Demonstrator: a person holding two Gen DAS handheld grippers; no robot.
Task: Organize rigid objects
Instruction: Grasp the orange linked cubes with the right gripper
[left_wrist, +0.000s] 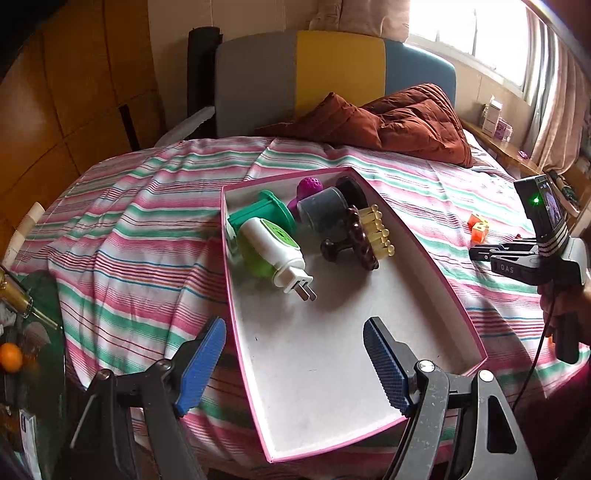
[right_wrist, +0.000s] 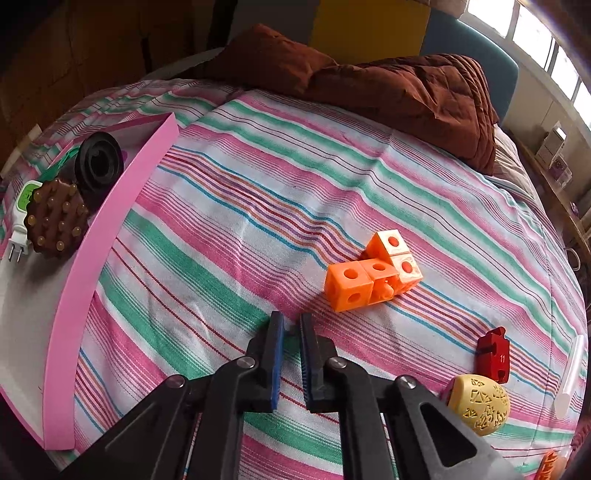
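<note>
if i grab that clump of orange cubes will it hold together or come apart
The orange cubes look like stiff, hollow plastic, so probably light. They sit joined at odd angles, so a link may pivot or pop off if pinched at one end. Their flat faces should not roll on the striped sheet.

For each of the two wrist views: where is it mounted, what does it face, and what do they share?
Left wrist: on the left gripper, open, looking down into the pink-edged box; the right gripper and a hand show at right.
Right wrist: on the right gripper, shut on nothing, facing the orange cube cluster on the striped bedsheet.
Shared: box, brown studded massager, white plug adapter, cubes.
</note>
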